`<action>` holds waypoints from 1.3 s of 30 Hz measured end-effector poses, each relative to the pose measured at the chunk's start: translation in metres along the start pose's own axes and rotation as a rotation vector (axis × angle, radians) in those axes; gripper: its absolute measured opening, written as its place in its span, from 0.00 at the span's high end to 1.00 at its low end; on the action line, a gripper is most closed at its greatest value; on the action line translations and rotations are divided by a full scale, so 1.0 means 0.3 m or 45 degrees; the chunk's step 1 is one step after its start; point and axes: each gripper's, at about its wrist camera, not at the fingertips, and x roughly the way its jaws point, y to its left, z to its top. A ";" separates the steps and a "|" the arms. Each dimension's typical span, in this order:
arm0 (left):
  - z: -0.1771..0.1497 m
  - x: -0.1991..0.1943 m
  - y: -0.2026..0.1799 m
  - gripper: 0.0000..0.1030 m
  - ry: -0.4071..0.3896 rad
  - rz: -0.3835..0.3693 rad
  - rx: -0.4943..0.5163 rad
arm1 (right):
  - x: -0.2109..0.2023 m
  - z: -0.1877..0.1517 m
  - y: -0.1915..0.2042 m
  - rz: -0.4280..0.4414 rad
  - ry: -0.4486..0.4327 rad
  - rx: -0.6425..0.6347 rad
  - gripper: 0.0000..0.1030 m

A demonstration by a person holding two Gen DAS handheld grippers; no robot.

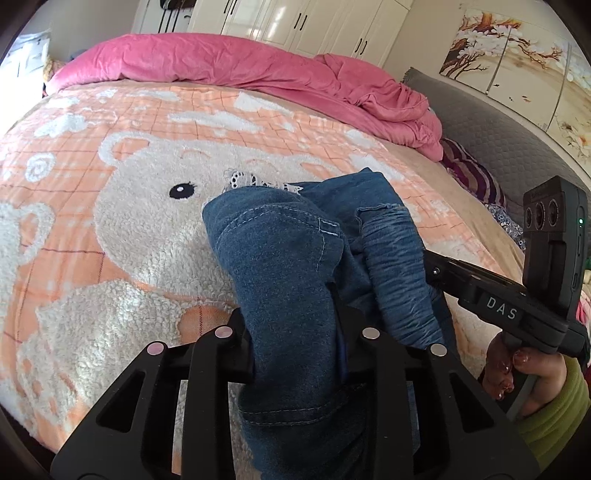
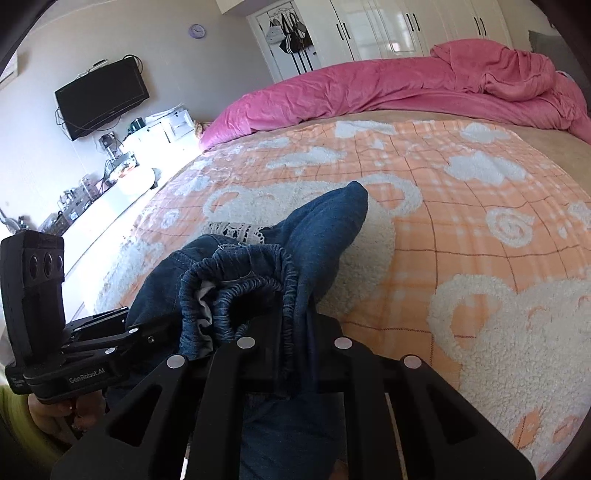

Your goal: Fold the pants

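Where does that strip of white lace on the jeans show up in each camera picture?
Left wrist view: white lace at centre, peeking above the jeans.
Right wrist view: lace left of centre, behind the bunched waistband.
Shared landmark: pink duvet across the bed's far side.

Daylight floods in from the side of the room, strongest along the white counter (image 2: 122, 206) under the television (image 2: 101, 98), which is blown out to plain white in the right wrist view. The bed blanket (image 1: 110, 206) is evenly lit, its fleecy texture sharp. The wardrobe doors (image 2: 399, 27) show soft glare. Both fisheye views bulge the bed into a dome, with dark vignetted corners. The near black gripper bodies stay shadowed and slightly soft.
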 end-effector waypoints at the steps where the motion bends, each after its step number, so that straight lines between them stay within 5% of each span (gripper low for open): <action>1: 0.005 -0.010 -0.002 0.78 -0.006 -0.002 0.002 | -0.004 0.004 0.009 0.008 -0.008 -0.001 0.90; 13: 0.161 -0.046 0.025 0.79 -0.082 0.037 0.025 | 0.048 0.186 0.092 0.013 -0.051 -0.134 0.91; 25: 0.367 0.053 0.094 0.79 -0.123 0.095 0.039 | 0.200 0.403 0.062 -0.027 -0.103 -0.164 0.91; 39: 0.379 0.260 0.182 0.78 -0.006 0.184 0.042 | 0.437 0.392 -0.080 -0.135 0.072 -0.054 0.91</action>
